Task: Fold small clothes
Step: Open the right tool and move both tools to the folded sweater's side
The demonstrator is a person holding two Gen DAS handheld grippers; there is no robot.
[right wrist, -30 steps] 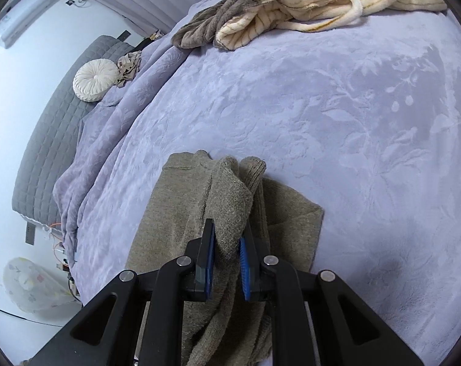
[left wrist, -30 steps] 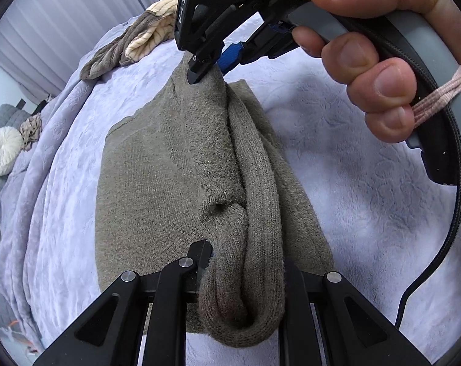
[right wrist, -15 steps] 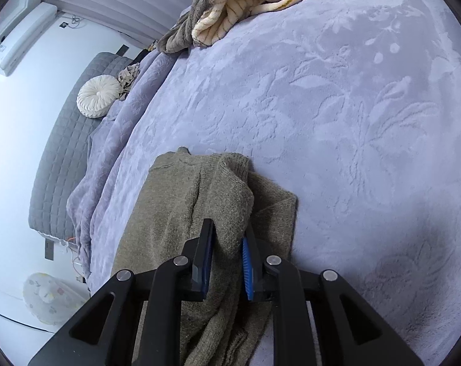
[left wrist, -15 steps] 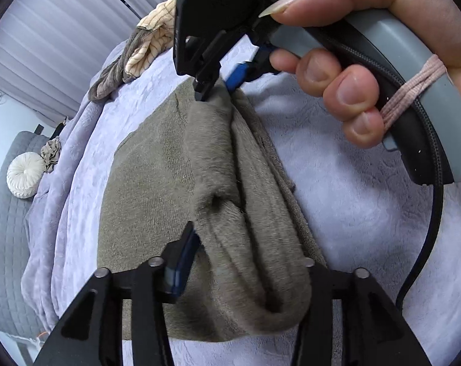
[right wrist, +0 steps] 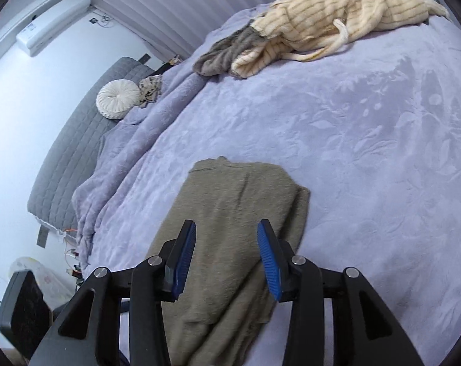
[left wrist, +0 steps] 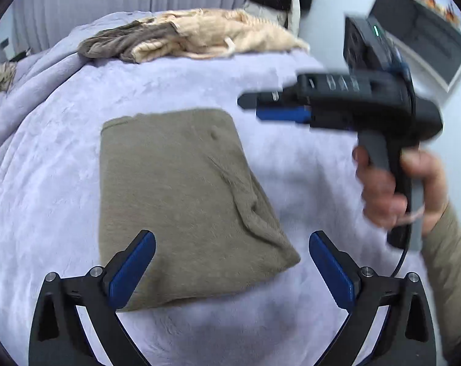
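Note:
An olive-brown knit garment lies folded flat on the lilac bedspread; it also shows in the right wrist view. My left gripper is open and empty, its blue pads spread just above the garment's near edge. My right gripper is open and empty, hovering over the garment's near part. In the left wrist view the right gripper is held up in the air to the right of the garment, blurred by motion.
A pile of cream striped and grey-brown clothes lies at the far side of the bed, also visible in the left wrist view. A round white cushion sits on a grey quilted headboard at left.
Both grippers have opened and let go of the garment's folded ridge. The garment now lies flat. Both grippers have pulled back and up, the right one swinging off to the right.

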